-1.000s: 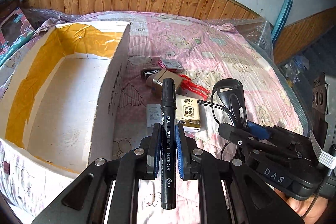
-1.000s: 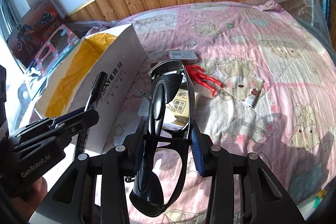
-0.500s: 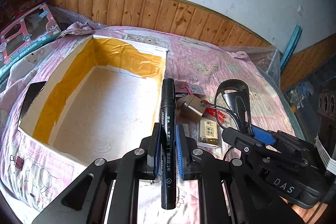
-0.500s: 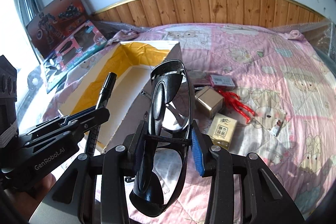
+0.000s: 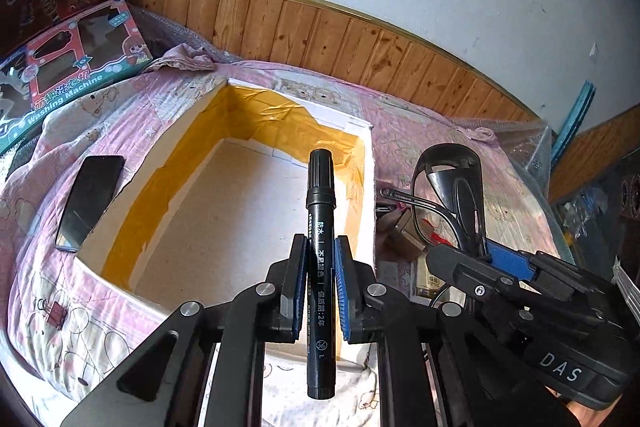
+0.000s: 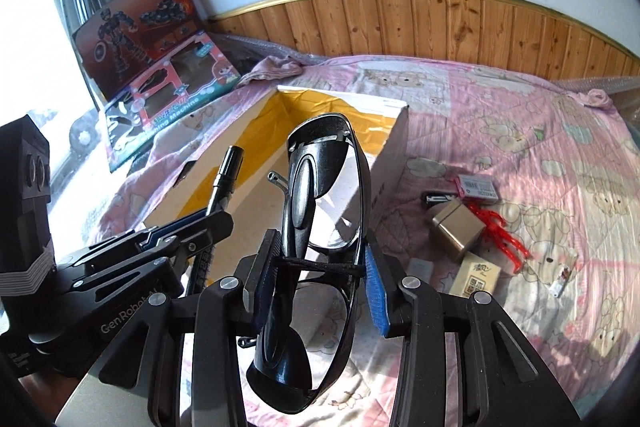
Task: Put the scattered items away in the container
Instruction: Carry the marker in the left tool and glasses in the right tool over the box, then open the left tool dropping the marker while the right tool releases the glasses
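Marker [image 5: 320, 247], clamped upright in the left hand-held gripper [image 5: 320, 281], points lengthwise over the open box [image 5: 370, 195] lying just ahead and below, nearer than the right hand-held gripper [image 6: 318, 267] clamped on sunglasses [image 6: 320, 227] beside the box's right wall.

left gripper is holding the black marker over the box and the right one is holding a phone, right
Not quite. The left gripper does hold the black marker over the box, but the right gripper holds black sunglasses, as the right wrist view shows. The phone lies beside the box.
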Available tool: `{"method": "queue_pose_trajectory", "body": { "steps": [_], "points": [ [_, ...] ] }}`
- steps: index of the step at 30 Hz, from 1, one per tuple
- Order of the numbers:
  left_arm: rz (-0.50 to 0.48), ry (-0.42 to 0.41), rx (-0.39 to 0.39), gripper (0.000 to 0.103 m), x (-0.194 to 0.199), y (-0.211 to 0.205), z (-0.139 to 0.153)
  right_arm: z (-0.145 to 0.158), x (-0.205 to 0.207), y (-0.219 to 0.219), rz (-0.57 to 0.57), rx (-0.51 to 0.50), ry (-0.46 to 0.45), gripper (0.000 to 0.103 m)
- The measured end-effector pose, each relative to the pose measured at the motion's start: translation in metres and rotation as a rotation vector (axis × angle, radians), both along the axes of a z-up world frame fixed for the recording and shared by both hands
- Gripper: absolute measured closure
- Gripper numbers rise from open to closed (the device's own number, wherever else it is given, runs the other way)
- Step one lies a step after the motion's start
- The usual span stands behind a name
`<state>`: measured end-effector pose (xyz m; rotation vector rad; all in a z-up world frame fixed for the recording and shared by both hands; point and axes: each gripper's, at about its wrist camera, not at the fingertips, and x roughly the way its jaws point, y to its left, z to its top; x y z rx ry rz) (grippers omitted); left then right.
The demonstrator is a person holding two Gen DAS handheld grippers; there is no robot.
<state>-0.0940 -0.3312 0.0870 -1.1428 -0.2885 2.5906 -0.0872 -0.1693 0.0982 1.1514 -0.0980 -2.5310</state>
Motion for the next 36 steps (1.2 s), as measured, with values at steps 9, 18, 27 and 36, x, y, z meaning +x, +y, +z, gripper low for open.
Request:
{"method": "queue_pose_trajectory", "body": {
  "steps": [9, 18, 27, 36],
  "points": [
    [0.057, -0.006, 0.004, 0.089, -0.012, -0.024, -0.001, 0.002, -0.021, -0.035, 0.058, 0.008, -0.004, 0.062],
    [0.109, -0.03, 0.006, 0.089, -0.029, -0.047, -0.007, -0.01, -0.042, -0.06, 0.094, 0.025, -0.037, 0.061],
    [0.128, -0.098, 0.005, 0.089, -0.051, -0.06, -0.026, -0.028, -0.07, -0.07, 0.106, 0.044, -0.112, 0.061],
    [0.132, -0.173, 0.01, 0.089, -0.074, -0.069, -0.045, -0.047, -0.1, -0.077, 0.1, 0.084, -0.175, 0.061]
  ]
}}
